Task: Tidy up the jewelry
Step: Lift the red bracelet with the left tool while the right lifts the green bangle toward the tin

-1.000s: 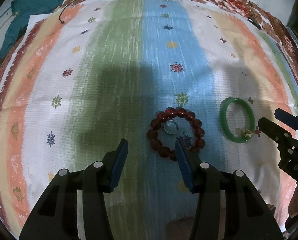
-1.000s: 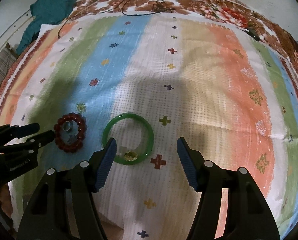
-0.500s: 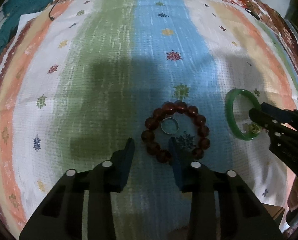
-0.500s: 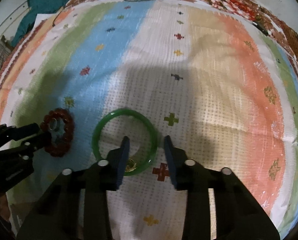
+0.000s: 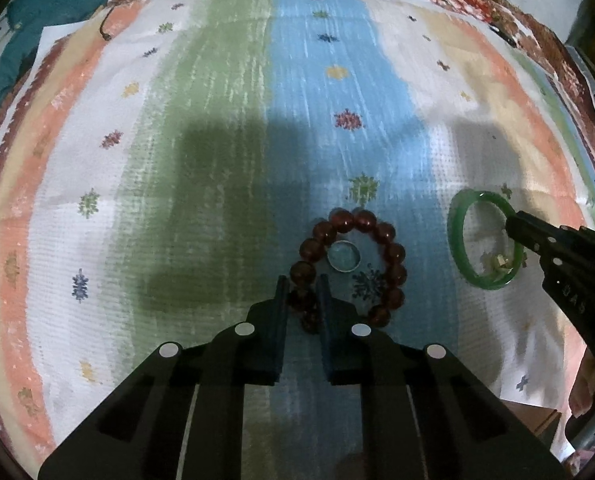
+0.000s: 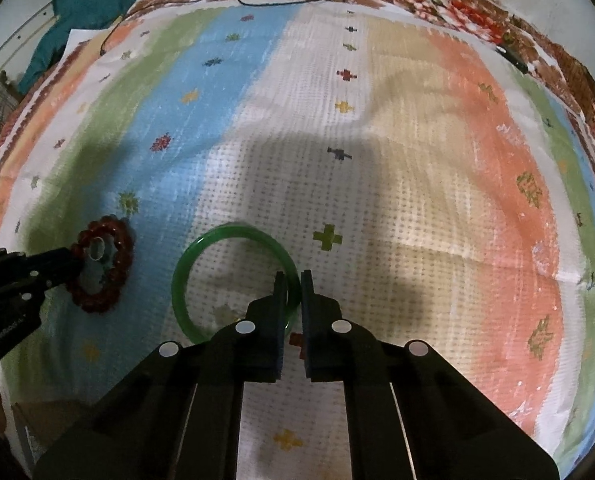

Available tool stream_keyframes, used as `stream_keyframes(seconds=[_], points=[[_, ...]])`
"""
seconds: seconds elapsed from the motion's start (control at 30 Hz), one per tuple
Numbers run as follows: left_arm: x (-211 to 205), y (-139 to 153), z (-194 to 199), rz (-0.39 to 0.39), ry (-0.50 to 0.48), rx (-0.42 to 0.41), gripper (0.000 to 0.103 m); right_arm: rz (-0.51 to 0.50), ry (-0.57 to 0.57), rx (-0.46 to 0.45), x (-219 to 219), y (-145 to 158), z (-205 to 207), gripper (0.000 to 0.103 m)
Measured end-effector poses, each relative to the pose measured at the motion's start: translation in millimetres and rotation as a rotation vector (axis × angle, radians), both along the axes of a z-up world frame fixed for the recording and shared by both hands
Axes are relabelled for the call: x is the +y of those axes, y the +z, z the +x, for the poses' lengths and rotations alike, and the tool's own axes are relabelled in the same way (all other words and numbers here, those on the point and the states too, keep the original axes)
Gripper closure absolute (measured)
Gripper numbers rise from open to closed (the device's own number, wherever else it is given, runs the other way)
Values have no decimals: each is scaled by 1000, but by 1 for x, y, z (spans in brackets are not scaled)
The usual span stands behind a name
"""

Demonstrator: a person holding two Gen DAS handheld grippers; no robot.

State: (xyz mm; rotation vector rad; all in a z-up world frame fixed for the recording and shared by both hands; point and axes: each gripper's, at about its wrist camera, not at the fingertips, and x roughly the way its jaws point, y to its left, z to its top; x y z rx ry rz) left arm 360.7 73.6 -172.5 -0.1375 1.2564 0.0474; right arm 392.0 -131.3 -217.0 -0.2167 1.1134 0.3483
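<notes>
Both tongs went from spread wide a second ago to pinching now. The left gripper (image 5: 302,294) has its jaws pressed onto the near arc of the bead bracelet (image 5: 353,266), at the loop's 7 o'clock; a bead sits between the pads. The right gripper (image 6: 293,290) has closed across the green bangle (image 6: 233,284) at its 4 o'clock, one finger inside the hoop and one outside. The left view confirms it: the right tongs overlap the bangle's far rim.

Positions: bracelet on the blue stripe of the cloth (image 5: 225,128), bangle on the white stripe just beside it at 3 o'clock, the two apart and not touching. Both still appear to lie flat on the cloth; no lift visible.

A silver ring (image 5: 342,256) lies inside the bracelet loop toward 11 o'clock, clear of the left jaws. A small gold piece (image 5: 499,261) lies inside the bangle near its 5 o'clock rim; too blurred in the right view to say whether the tongs touch it.

My read: approach is done and both grasps are on, so lift or drag comes next. Risks: the loose ring and gold piece get swept along, and the slick bangle could slip from a thin rim pinch.
</notes>
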Motion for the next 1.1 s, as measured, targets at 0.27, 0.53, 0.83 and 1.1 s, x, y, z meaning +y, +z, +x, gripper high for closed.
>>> stream_keyframes(seconds=[0.27,0.53,0.83,1.1], points=[[-5,21,-4,4,-6,-31,90,-4,7,-34,-3,15,-10,95],[-19,42,-9,8,-36,-73,90,0,9,-63,-10,29,-22,95],[-26,67,-18,20,-47,-129,90,-8,25,-74,-14,36,-39,95],[-29,86,-35,42,-43,-159,90,13,26,-113,-13,57,-56,95]])
